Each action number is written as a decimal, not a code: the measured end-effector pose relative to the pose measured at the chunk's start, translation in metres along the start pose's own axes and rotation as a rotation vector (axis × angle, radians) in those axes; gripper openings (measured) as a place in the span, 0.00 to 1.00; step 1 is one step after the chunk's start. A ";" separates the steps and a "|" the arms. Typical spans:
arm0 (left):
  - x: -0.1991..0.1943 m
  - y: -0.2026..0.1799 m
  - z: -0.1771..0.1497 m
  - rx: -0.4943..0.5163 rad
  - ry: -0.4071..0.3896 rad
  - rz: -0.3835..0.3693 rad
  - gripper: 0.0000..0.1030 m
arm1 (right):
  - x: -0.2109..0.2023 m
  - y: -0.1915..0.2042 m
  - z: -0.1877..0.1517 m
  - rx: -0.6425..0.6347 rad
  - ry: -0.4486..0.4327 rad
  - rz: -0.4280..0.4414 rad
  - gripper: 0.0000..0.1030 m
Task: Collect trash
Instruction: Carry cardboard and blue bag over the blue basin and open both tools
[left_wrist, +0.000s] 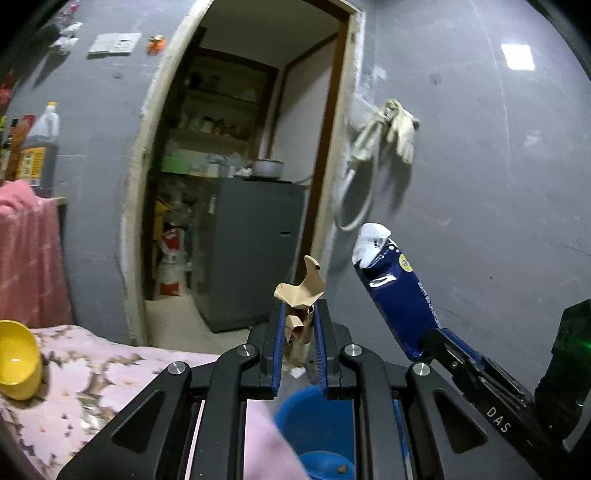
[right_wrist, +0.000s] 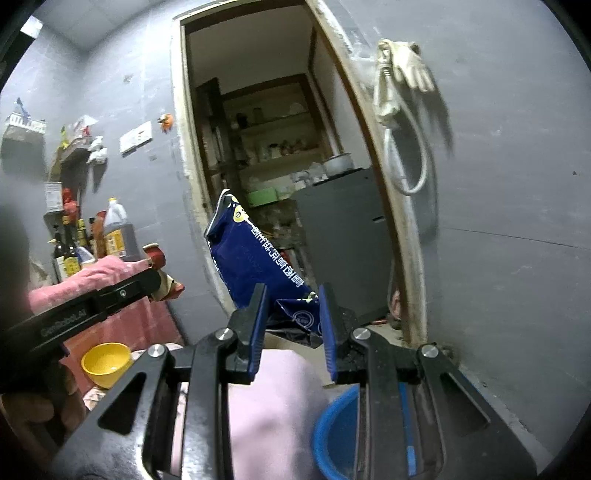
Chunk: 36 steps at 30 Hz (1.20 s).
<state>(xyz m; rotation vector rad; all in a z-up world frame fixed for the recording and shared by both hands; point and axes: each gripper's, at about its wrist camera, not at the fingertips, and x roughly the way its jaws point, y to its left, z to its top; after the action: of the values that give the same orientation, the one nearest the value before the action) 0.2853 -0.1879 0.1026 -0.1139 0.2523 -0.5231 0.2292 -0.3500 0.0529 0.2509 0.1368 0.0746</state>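
A: Grey wall (left_wrist: 480, 184) all round, with an open doorway (left_wrist: 240, 147) at twelve o'clock in both views.

B: Grey cabinet (left_wrist: 251, 251) inside it, pot (left_wrist: 267, 168) on top, shelves (left_wrist: 218, 110) behind.

A: Pink cloth (left_wrist: 92, 369) at eight o'clock in the left view. Yellow bowl (left_wrist: 16, 360) resting on it at nine.

B: Blue basin (left_wrist: 314, 417) low at six, under the left gripper (left_wrist: 299, 332); at five o'clock in the right view, below the right gripper (right_wrist: 293, 317).

A: Blue bag (right_wrist: 255, 266) pinched at its lower end between the right gripper's blue pads, rising toward eleven. Seen at three o'clock from the left, tilted, white torn top up.

B: Left gripper pressed together on crumpled brown paper (left_wrist: 301, 288), top sticking out above the fingertips toward twelve, directly over the basin.

A: Glove (left_wrist: 400, 129) and hose (left_wrist: 354, 184) hung on the wall at one o'clock, beside the door frame.

B: Bottles (right_wrist: 92, 236) clustered at nine o'clock in the right view, past the left gripper's arm.
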 end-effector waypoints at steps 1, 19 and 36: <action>0.005 -0.004 -0.002 0.005 0.007 -0.008 0.12 | -0.001 -0.008 -0.001 0.005 0.004 -0.012 0.34; 0.102 -0.042 -0.076 0.006 0.324 -0.068 0.12 | 0.026 -0.100 -0.061 0.108 0.177 -0.151 0.34; 0.162 -0.025 -0.129 -0.066 0.538 -0.043 0.33 | 0.067 -0.130 -0.105 0.148 0.357 -0.168 0.37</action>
<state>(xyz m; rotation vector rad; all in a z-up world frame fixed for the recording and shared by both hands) 0.3743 -0.2975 -0.0514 -0.0402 0.7940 -0.5826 0.2875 -0.4443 -0.0889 0.3719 0.5188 -0.0587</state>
